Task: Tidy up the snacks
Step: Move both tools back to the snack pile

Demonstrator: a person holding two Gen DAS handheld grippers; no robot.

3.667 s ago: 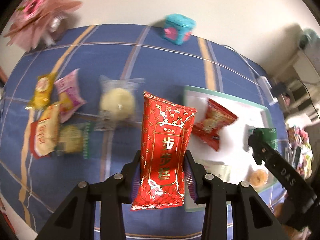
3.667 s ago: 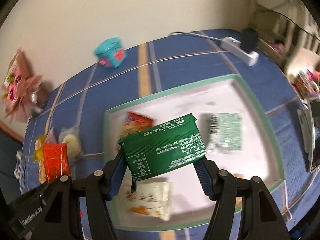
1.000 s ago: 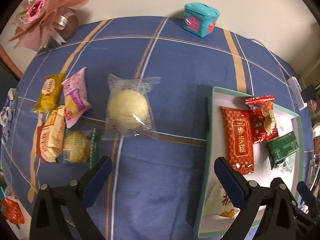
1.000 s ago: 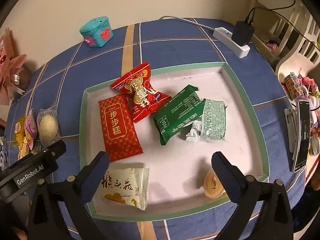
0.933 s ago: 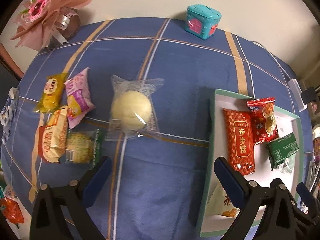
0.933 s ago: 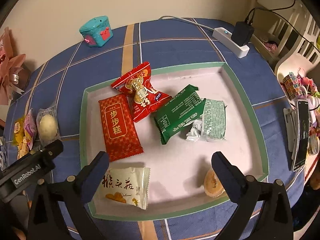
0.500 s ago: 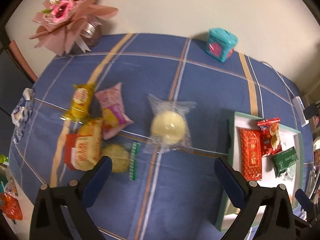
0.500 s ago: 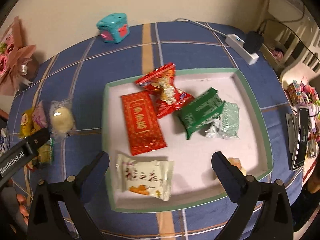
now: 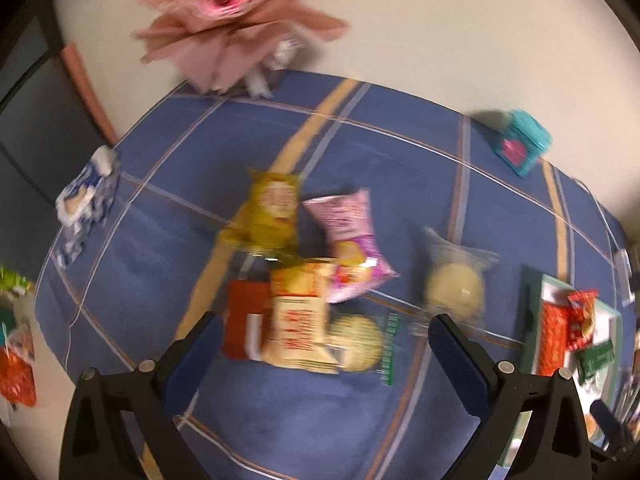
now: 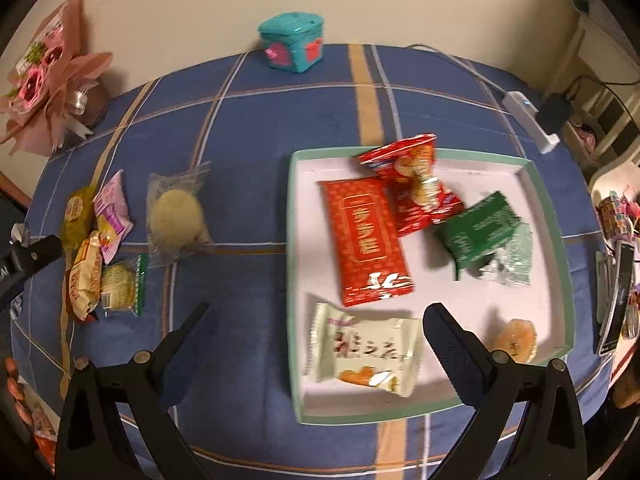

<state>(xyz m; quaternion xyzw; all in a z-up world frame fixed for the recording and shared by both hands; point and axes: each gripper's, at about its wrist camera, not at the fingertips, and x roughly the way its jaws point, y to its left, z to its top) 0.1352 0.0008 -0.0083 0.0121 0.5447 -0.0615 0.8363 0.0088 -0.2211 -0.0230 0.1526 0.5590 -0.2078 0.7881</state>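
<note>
My left gripper is open and empty, hovering over the loose snacks on the blue cloth: a cream-and-red packet, a round biscuit in a green-edged wrapper, a pink packet, a yellow packet and a clear-wrapped round cake. My right gripper is open and empty too, above the left rim of the green-edged tray. The tray holds a flat red pack, a crinkled red pack, a dark green pack, a white pack and an orange pastry.
A teal box stands at the table's back edge and a pink bouquet at the back left. A power strip lies back right, a tissue pack far left. A phone lies right of the tray.
The red and green packs that my grippers held 3.7 s ago now lie in the tray. Both grippers have opened and swung left, the left one over the loose snack pile.
</note>
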